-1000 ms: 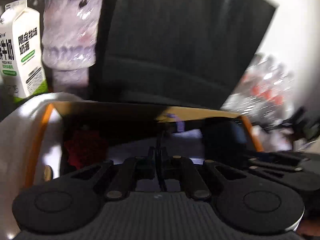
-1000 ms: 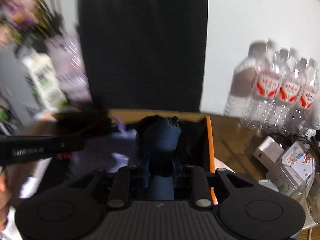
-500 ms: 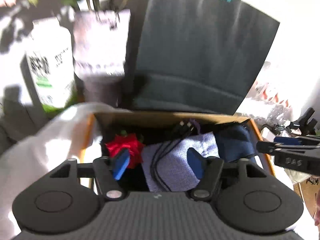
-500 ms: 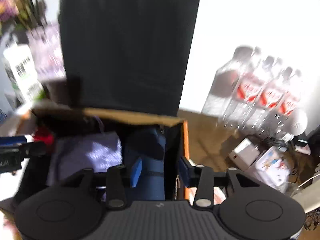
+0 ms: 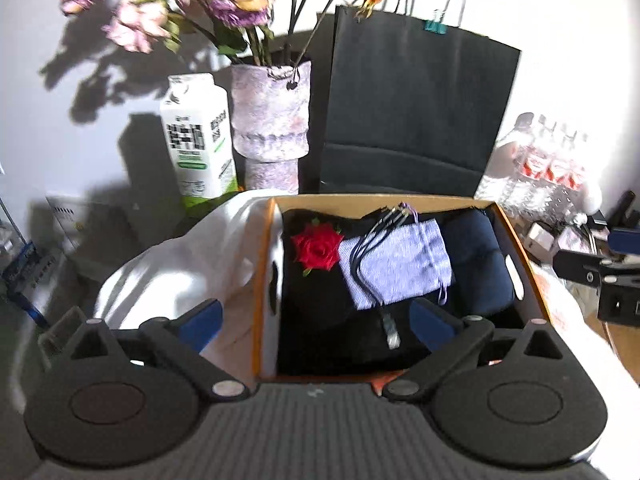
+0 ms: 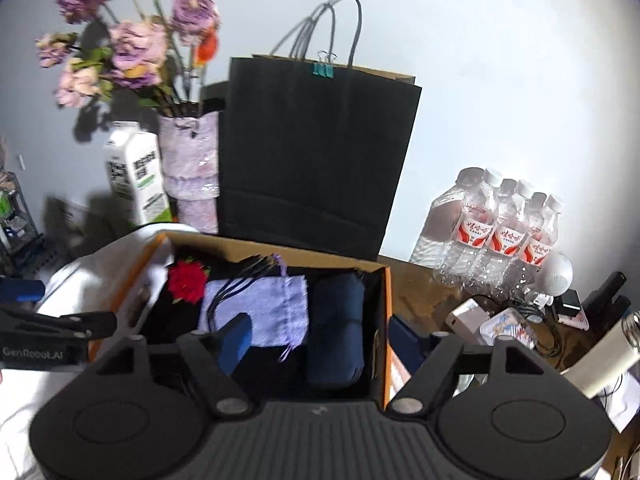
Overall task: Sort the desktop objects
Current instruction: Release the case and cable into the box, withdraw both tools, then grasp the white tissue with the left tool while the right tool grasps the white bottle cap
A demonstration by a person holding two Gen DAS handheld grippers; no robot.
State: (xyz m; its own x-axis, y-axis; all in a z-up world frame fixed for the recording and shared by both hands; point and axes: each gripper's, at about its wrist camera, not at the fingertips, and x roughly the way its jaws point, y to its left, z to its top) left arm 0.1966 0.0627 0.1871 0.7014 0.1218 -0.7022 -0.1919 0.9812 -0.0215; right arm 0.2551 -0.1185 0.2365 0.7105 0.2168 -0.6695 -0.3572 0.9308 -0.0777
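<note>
An orange-edged cardboard box (image 5: 262,280) (image 6: 387,312) holds a red fabric rose (image 5: 318,246) (image 6: 187,281), a lilac drawstring pouch (image 5: 400,266) (image 6: 276,308), a dark cable (image 5: 372,264) (image 6: 232,284) lying over the pouch, and a navy rolled bundle (image 5: 474,256) (image 6: 336,328). My left gripper (image 5: 314,322) is open and empty, above the box's near edge. My right gripper (image 6: 324,338) is open and empty, above the box's right side, over the navy bundle. Each gripper shows at the side of the other's view.
Behind the box stand a black paper bag (image 5: 416,116) (image 6: 316,152), a lilac vase of dried flowers (image 5: 270,120) (image 6: 190,160) and a milk carton (image 5: 198,136) (image 6: 136,172). White cloth (image 5: 180,264) lies left of the box. Water bottles (image 6: 504,228), chargers and clutter (image 6: 504,320) sit to the right.
My left gripper let go of the cable and my right gripper let go of the navy bundle, both inside the box. Both opened wide, lifted and drew back.
</note>
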